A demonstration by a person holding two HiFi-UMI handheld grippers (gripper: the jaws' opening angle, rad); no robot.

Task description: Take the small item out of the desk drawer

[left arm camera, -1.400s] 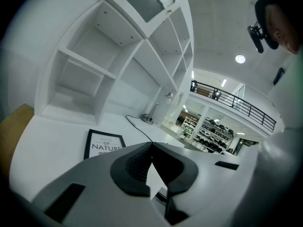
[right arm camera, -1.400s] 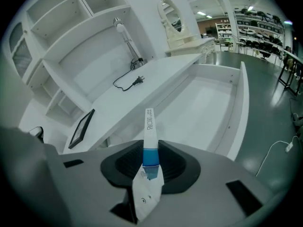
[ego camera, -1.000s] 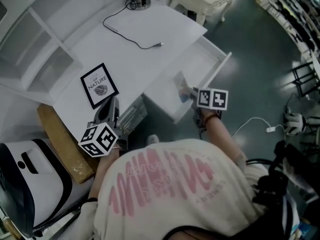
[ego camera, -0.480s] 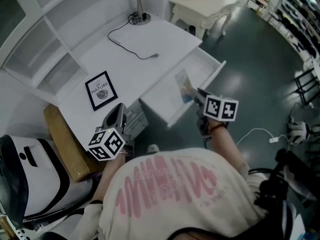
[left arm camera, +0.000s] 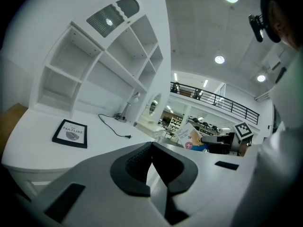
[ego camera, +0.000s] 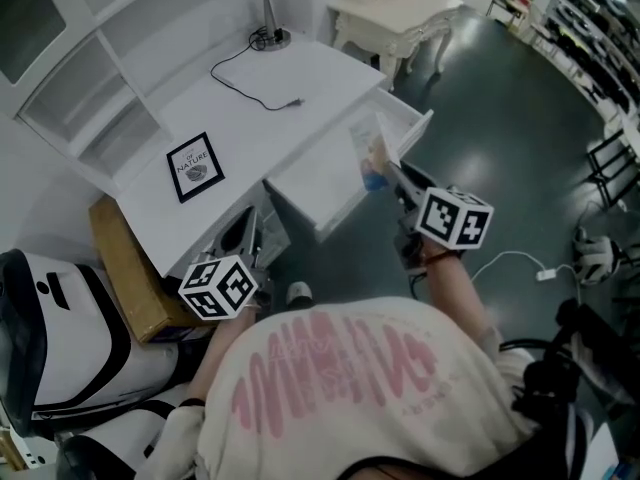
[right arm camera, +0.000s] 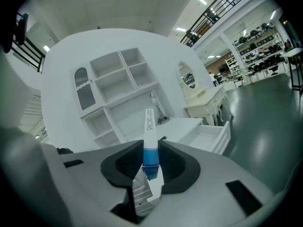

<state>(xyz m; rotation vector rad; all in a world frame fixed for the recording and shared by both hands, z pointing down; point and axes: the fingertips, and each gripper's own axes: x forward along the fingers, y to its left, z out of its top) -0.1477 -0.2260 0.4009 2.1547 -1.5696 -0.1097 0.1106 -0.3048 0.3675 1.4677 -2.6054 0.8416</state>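
Note:
The white desk [ego camera: 250, 118] has its drawer [ego camera: 315, 176] pulled open. My right gripper [ego camera: 388, 175] is shut on a small flat packet [ego camera: 371, 150], white with blue print, held upright above the drawer's front end. In the right gripper view the packet [right arm camera: 150, 141] shows edge-on, pinched between the pads of the right gripper [right arm camera: 150, 161], with the open drawer [right arm camera: 208, 135] beyond it. My left gripper [ego camera: 246, 236] hangs at the desk's near edge, left of the drawer, shut and holding nothing. The left gripper [left arm camera: 152, 144] view shows the packet [left arm camera: 191, 137] off to the right.
A framed "Nature" picture [ego camera: 194, 167], a loose black cable [ego camera: 250, 80] and a lamp base [ego camera: 270, 36] lie on the desk top. White shelves [ego camera: 90, 78] rise behind it. A cardboard box [ego camera: 125, 268] stands at the left, a small white table [ego camera: 395, 3] at the back.
The right gripper has carried the packet up and away from the inside of the drawer toward its front end. The left gripper stays by the desk edge.

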